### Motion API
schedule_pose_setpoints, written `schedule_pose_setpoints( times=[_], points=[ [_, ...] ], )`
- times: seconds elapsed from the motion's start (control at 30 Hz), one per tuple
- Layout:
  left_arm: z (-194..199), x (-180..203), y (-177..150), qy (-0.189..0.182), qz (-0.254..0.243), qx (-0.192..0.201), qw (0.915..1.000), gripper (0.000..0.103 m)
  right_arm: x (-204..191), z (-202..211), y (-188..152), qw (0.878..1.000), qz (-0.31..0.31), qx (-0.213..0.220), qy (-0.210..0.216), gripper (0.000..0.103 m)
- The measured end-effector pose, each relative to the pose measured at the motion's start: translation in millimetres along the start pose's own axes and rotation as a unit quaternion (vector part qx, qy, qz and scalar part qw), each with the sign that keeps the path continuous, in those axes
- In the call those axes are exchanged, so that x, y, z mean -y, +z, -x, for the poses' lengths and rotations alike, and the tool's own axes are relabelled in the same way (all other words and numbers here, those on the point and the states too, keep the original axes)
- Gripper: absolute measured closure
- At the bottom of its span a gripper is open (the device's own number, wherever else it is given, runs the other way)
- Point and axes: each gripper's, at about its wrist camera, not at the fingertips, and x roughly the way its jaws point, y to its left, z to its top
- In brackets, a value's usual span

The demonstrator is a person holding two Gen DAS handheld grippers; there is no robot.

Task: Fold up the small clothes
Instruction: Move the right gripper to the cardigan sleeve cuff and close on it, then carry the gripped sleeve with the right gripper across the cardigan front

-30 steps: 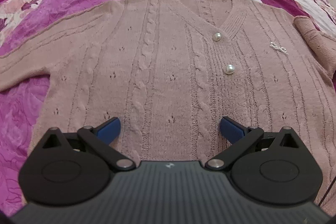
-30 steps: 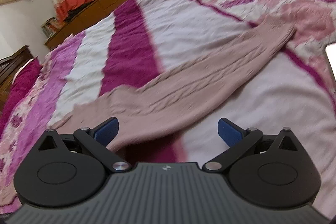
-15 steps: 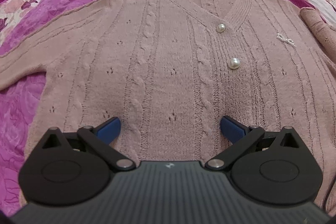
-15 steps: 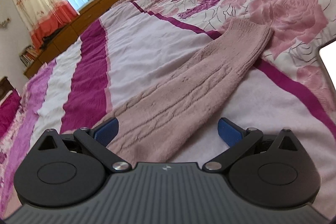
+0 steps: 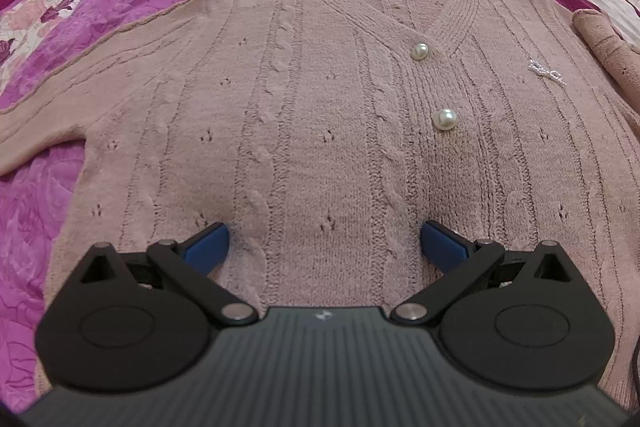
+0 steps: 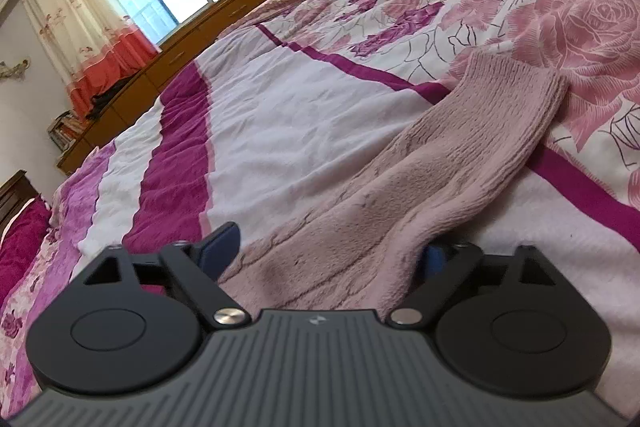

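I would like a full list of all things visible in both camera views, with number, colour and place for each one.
cardigan: one, dusty pink cable knit, spread flat on the bed, front up
pearl buttons: two visible, white, down the front below the V-neck
sleeve: one, pink, stretched over the bedspread, its near part between the right gripper's fingers
bedspread: one, white, magenta and pink with roses, under everything
curtain: one, cream and orange, beside the window
wooden cabinets: brown, along the far wall
left gripper: black with blue pads, open, over the cardigan's lower front
right gripper: black with blue pads, jaws have just been closing around the sleeve, not yet clamped
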Motion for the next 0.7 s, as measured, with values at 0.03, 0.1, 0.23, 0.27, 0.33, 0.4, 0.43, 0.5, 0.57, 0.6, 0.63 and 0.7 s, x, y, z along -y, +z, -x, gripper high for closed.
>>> schedule_pose_setpoints(
  times=[0.03,0.1,0.23,0.27,0.33,0.4,0.43,0.5,0.57,0.6,0.63,0.7],
  points=[
    [0,0,0,0.000,0.000,0.000,1.0000,0.000,-1,0,0,1.000,-0.002,0.001,-0.004,0.021],
    [0,1,1,0.002,0.000,0.001,1.0000,0.000,-2,-2,2,1.000,-0.001,0.000,-0.015,0.039],
    [-1,2,0,0.003,-0.001,0.003,1.0000,0.000,3,1,5,1.000,-0.019,-0.005,-0.016,0.073],
    [-1,2,0,0.002,-0.001,0.003,1.0000,0.000,5,4,5,1.000,-0.026,-0.005,-0.012,0.082],
    [-1,1,1,0.001,-0.001,0.004,1.0000,0.000,8,11,6,0.999,-0.031,0.002,-0.006,0.087],
    [-1,1,0,0.002,-0.001,0.004,1.0000,0.000,7,21,7,1.000,-0.022,0.013,-0.006,0.088],
    [-1,1,0,0.002,-0.001,0.004,1.0000,0.000,5,26,8,1.000,-0.014,0.021,-0.008,0.089],
    [0,1,0,0.002,-0.001,0.005,1.0000,0.000,4,38,12,0.999,-0.007,0.035,-0.008,0.089],
    [0,0,-1,0.002,-0.003,0.007,1.0000,0.000,4,51,17,0.999,-0.010,0.051,-0.005,0.089],
    [1,0,-2,0.001,-0.003,0.009,1.0000,0.000,4,57,19,0.998,-0.013,0.058,-0.002,0.089],
    [1,0,-2,0.001,-0.004,0.010,0.9999,0.000,5,64,22,0.998,-0.017,0.064,0.002,0.089],
    [2,-1,-3,0.000,-0.005,0.012,0.9999,0.000,5,78,27,0.997,-0.021,0.077,0.006,0.089]
  ],
)
